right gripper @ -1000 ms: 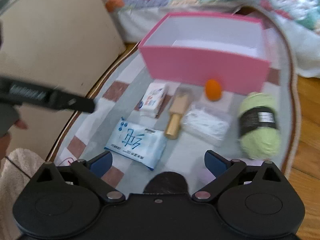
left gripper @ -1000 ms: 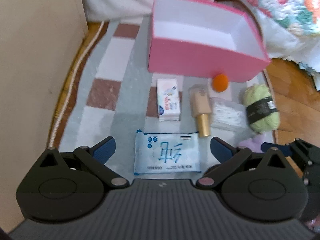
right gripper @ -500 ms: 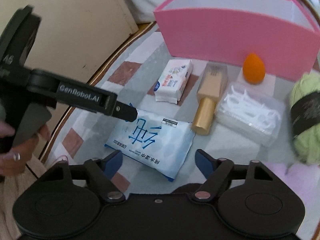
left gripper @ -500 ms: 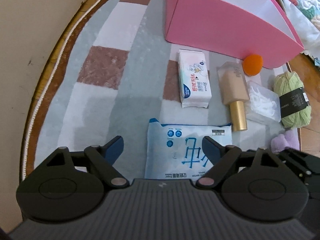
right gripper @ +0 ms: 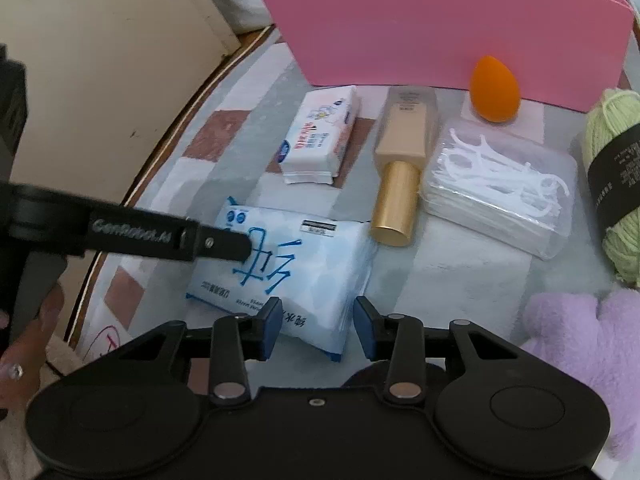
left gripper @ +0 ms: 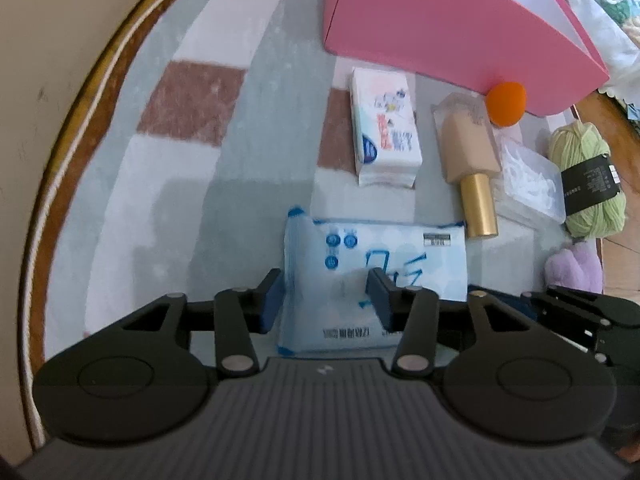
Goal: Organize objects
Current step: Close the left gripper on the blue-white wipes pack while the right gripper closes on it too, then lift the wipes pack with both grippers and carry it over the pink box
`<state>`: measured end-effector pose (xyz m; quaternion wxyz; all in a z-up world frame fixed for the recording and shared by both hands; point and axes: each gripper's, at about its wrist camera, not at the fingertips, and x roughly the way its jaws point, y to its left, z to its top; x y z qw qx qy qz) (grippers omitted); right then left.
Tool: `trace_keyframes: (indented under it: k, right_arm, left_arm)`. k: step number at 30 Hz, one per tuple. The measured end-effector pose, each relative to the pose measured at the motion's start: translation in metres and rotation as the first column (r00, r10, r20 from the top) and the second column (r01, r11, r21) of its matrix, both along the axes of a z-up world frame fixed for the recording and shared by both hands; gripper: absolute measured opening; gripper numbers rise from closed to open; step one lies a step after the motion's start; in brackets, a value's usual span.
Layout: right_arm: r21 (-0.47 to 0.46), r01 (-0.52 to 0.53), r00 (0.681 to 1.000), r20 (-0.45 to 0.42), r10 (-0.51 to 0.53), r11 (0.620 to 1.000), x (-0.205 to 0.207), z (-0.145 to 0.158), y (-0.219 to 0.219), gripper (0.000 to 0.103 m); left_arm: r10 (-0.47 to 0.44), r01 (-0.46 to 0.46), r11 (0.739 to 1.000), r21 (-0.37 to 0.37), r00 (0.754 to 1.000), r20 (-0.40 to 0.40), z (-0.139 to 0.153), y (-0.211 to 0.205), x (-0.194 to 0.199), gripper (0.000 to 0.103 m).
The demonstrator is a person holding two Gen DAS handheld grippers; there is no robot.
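A blue-and-white wet wipes pack (left gripper: 376, 248) (right gripper: 304, 264) lies flat on the checked rug (left gripper: 192, 184). My left gripper (left gripper: 326, 298) straddles the pack's left end and its jaws are closing, with the pads touching the pack. One of its fingers (right gripper: 224, 242) rests on the pack's top in the right wrist view. My right gripper (right gripper: 318, 320) is shut on the pack's near corner. Behind stands an open pink box (left gripper: 420, 32) (right gripper: 400, 32).
Between pack and box lie a small tissue pack (right gripper: 320, 136), a beige bottle with a gold cap (right gripper: 404, 148), an orange sponge (right gripper: 494, 94), a clear box of floss picks (right gripper: 500, 192), green yarn (right gripper: 616, 176) and a purple plush (right gripper: 580, 348). A beige panel (left gripper: 40, 80) borders the rug on the left.
Both grippers have come down onto the wet wipes pack. Their jaws went from wide open to narrow, now closed around parts of the pack.
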<state>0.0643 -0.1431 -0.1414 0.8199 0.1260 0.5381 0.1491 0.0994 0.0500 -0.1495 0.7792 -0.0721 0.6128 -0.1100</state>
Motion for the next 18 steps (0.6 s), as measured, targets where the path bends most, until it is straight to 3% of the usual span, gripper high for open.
trace_keyframes:
  k: [4, 6, 9, 16, 18]
  right_arm:
    - [0.001, 0.01, 1.0, 0.002, -0.01, 1.0, 0.002, -0.002, 0.001, 0.045]
    - [-0.007, -0.005, 1.0, 0.017, 0.005, 1.0, 0.002, -0.002, 0.004, 0.049]
    - [-0.03, -0.026, 0.999, 0.037, 0.027, 0.999, 0.003, -0.002, 0.011, 0.049]
    - [0.003, -0.057, 0.998, 0.035, 0.057, 0.998, -0.007, 0.012, 0.007, 0.05]
    - [-0.009, -0.076, 0.995, 0.059, 0.077, 0.997, -0.012, 0.023, 0.006, 0.056]
  left_arm:
    - [-0.027, 0.026, 0.999, 0.032, 0.999, 0.02, 0.001, -0.007, -0.003, 0.052]
    - [-0.04, 0.04, 0.999, -0.011, 0.999, 0.01, 0.001, -0.008, -0.003, 0.045]
    - [-0.049, 0.05, 0.999, -0.019, 0.999, 0.02, 0.006, -0.008, -0.009, 0.04]
    - [-0.054, 0.057, 0.998, -0.038, 0.996, 0.067, 0.031, -0.009, -0.035, 0.04]
    - [-0.044, 0.049, 0.997, -0.061, 0.995, 0.085, 0.04, -0.01, -0.043, 0.04]
